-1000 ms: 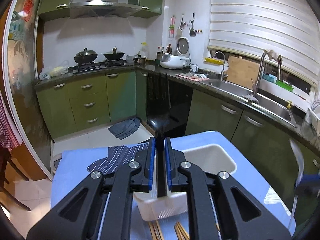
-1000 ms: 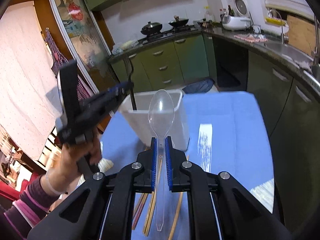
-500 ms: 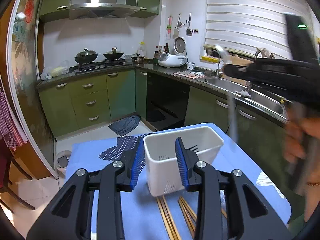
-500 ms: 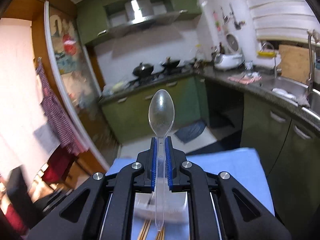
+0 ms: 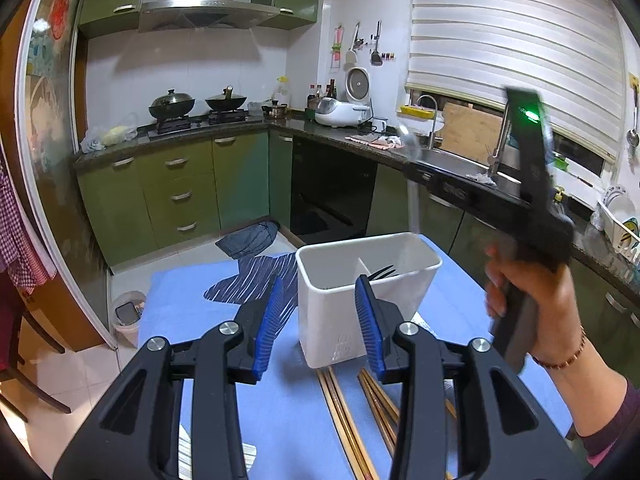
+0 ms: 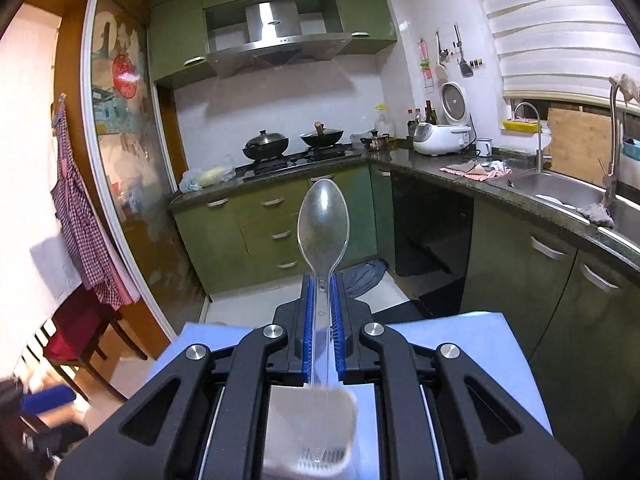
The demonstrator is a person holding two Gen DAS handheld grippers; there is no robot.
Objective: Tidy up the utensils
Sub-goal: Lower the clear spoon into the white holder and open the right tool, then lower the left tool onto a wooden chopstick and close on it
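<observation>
No text could be read anywhere; the red round sign on the door perhaps bore characters, too blurred to tell.

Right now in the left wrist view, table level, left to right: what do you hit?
Striped cloth → white utensil caddy with a black fork inside → person's right hand gripping the right tongs' handle. Chopsticks lie nearer the camera, just in front of the caddy.

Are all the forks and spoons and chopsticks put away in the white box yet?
Not yet. A black fork already sits in the white box. The right tool holds a clear spoon above it. The chopsticks are left on the blue cloth.
</observation>
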